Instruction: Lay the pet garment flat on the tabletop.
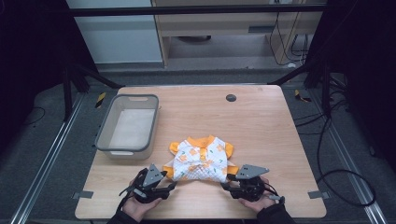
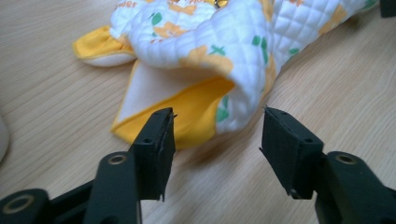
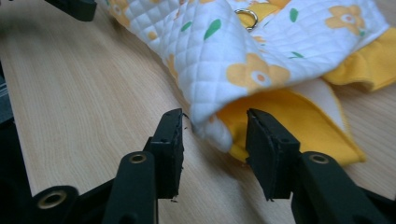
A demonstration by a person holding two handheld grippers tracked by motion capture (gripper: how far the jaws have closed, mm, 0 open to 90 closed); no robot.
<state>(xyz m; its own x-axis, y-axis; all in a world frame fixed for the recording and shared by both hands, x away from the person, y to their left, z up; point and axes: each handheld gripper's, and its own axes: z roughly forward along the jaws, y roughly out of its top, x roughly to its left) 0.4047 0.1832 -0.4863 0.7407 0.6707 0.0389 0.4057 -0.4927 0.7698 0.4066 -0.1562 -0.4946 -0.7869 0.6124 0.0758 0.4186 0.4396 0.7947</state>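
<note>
High view: a small quilted garment [image 1: 201, 161] lies on the table [image 1: 261, 126], its near hem straight ahead of both grippers. Left gripper [image 2: 217, 135] and right gripper [image 3: 214, 133] each gape wide, holding nothing, at one yellow-lined hem corner.

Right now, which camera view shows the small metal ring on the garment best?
The right gripper view: the metal ring lies close and clear on the quilted garment. The left gripper view catches a cut-off glint at its top edge. In the high view it is too small to tell.
</note>
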